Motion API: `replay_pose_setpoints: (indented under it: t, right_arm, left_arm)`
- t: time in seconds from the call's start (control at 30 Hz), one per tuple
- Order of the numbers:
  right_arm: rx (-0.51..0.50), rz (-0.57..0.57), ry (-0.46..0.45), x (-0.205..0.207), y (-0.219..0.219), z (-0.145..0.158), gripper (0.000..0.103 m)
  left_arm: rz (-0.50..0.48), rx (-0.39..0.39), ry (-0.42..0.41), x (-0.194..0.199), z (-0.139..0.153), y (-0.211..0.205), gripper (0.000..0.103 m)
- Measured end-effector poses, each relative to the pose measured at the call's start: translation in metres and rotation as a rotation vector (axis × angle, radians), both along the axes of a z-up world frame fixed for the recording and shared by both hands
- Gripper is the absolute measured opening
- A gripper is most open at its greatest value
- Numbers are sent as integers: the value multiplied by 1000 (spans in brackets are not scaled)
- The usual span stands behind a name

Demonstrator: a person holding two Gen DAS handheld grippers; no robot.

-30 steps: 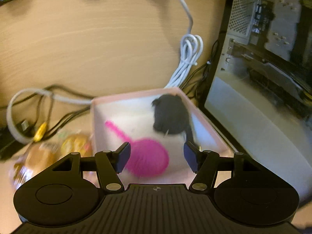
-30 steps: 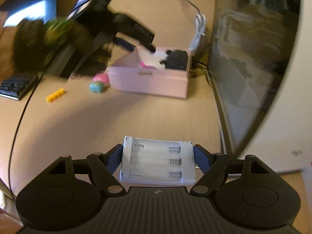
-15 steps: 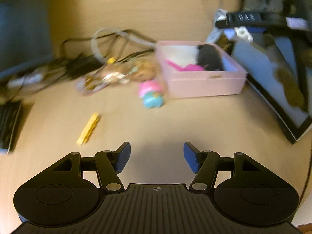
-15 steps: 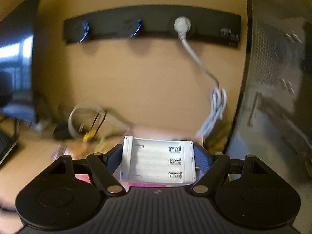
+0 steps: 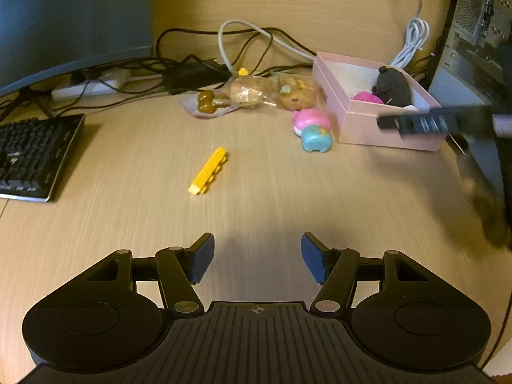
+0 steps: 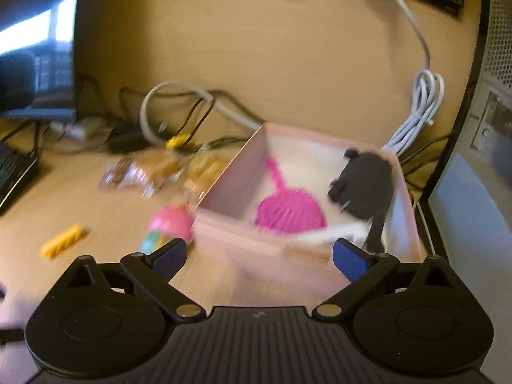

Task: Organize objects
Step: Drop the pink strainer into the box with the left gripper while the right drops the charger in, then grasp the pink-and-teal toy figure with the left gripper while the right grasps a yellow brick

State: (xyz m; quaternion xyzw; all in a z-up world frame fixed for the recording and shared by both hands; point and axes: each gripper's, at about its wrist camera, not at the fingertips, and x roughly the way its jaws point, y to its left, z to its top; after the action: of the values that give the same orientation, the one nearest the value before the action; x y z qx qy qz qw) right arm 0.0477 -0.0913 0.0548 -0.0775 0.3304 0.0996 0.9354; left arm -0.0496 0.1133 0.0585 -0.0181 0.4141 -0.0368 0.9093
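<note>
A pink box [image 5: 390,128] [image 6: 230,185] stands at the desk's right. It holds a pink round brush [image 6: 289,212], a black plush toy [image 6: 364,185] and a white battery holder [image 6: 329,235] that lies tilted at its front wall. My right gripper [image 6: 258,257] is open and empty just above the box's front edge. My left gripper [image 5: 256,257] is open and empty, low over bare desk. Ahead of it lie a yellow brick [image 5: 208,171] and a pink-and-teal toy [image 5: 313,129]. Wrapped snacks [image 5: 256,94] lie behind them.
A keyboard [image 5: 28,156] and a monitor [image 5: 70,16] stand at the left. Tangled cables [image 5: 224,44] and a power strip [image 5: 92,84] run along the back wall. A computer case [image 5: 473,48] stands right of the box. The right gripper's blurred arm [image 5: 448,123] crosses the box's front.
My right gripper moved over the box, opened and let go of the battery holder, which now lies in the box. My left gripper pulled back from the box and stays open.
</note>
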Motion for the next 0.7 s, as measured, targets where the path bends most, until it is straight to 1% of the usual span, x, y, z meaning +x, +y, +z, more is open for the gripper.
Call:
replay_pose_setpoints:
  t: [0.07,0.27,0.33,0.43,0.63,0.7]
  right_arm:
    - [-8,-3,0,-12,2,-1,103]
    - [-38,-43,23,-38,-4,-1,103]
    - [-43,-65,35,-42,-8,-1,103]
    - [-43,-95,51,-50,-11,-5,103]
    - [-31,-130,93,-66,-15,-9,103]
    - [-41,-133,102,-70,-17,-10,103]
  left_arm:
    - [-19,-3,-4,8,-1,-1,66]
    - [-67,-2,-25,29,-1,-1,66]
    - [-74,-14,-31,35,1,2,66]
    - [-101,-59,-45,45,7,3,66]
    - [-169,-105,-63,86,12,-26,66]
    - [-183,-107,-74,104,14,-38,66]
